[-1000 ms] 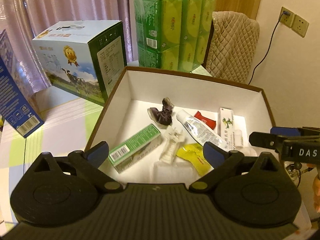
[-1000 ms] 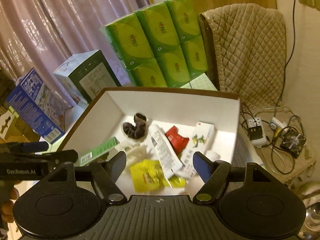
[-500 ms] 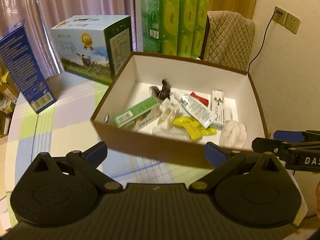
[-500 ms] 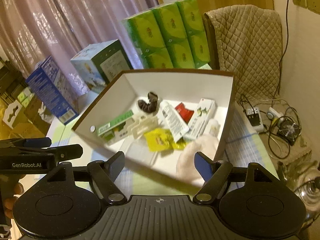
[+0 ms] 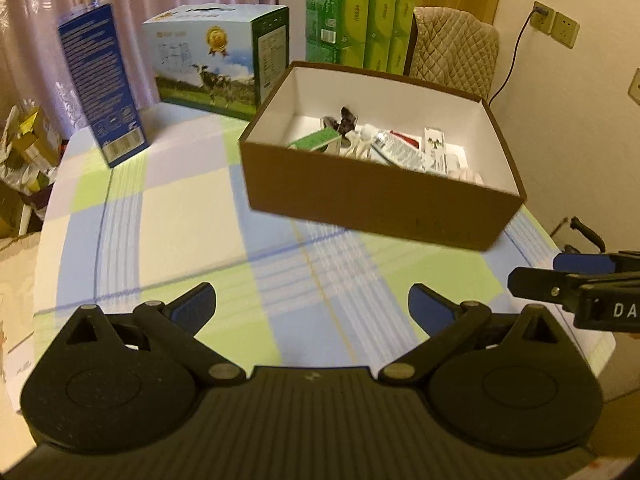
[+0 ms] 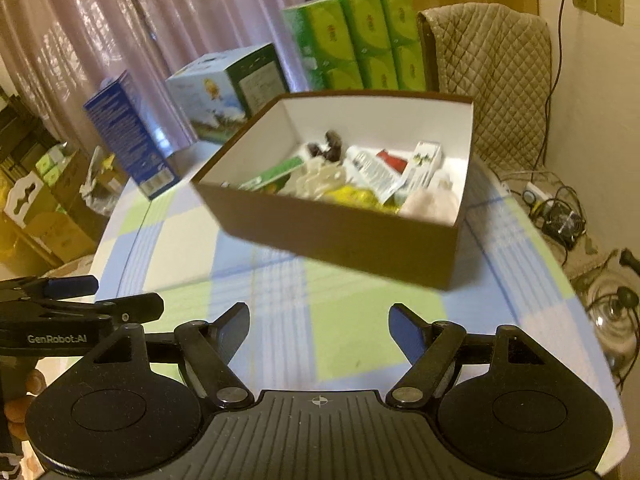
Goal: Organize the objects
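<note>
A brown cardboard box (image 5: 372,204) (image 6: 336,236) with a white inside stands on the checked tablecloth (image 5: 192,216) (image 6: 340,340). Inside it lie a green carton (image 5: 314,141), a white tube (image 5: 396,148) (image 6: 374,170), a dark hair tie (image 5: 346,118) (image 6: 330,146), a white hair clip (image 5: 358,142), a yellow packet (image 6: 354,196) and a pale cloth (image 6: 430,204). My left gripper (image 5: 312,308) is open, held back from the box with nothing between its fingers. My right gripper (image 6: 318,326) is open too, likewise short of the box and holding nothing.
A blue carton (image 5: 102,84) stands on the table's left. A milk box (image 5: 216,60) and green tissue packs (image 5: 356,20) stand behind the brown box, beside a quilted chair back (image 5: 452,52). Cables and a small fan (image 6: 560,220) lie on the floor at right.
Both grippers have pulled back and away from the box: a second ago they hovered over its contents, now bare tablecloth lies between them and it. Both stayed open.
</note>
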Motion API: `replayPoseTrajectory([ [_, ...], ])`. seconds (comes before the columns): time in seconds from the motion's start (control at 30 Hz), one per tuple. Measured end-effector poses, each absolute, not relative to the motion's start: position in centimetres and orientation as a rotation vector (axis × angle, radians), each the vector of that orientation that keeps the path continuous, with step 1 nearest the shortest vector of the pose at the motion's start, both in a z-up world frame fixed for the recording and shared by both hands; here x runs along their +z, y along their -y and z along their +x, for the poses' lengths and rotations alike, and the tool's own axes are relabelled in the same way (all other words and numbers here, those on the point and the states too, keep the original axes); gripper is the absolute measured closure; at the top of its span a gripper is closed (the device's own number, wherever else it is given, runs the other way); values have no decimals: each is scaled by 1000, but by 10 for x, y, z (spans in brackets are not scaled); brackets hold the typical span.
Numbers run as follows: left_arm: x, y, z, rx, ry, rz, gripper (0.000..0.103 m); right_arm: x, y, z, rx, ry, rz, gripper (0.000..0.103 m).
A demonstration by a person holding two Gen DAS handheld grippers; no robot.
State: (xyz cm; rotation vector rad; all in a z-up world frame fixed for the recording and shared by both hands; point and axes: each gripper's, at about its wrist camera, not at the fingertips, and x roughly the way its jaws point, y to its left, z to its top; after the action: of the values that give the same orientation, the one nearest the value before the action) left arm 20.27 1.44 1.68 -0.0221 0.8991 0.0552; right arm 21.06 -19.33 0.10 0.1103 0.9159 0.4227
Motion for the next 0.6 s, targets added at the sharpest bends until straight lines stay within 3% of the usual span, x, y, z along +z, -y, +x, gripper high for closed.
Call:
replayPoseTrajectory([
  [0.6, 17, -32, 93, 73, -915, -38, 3, -6, 162, 118, 445, -932, 47, 29],
])
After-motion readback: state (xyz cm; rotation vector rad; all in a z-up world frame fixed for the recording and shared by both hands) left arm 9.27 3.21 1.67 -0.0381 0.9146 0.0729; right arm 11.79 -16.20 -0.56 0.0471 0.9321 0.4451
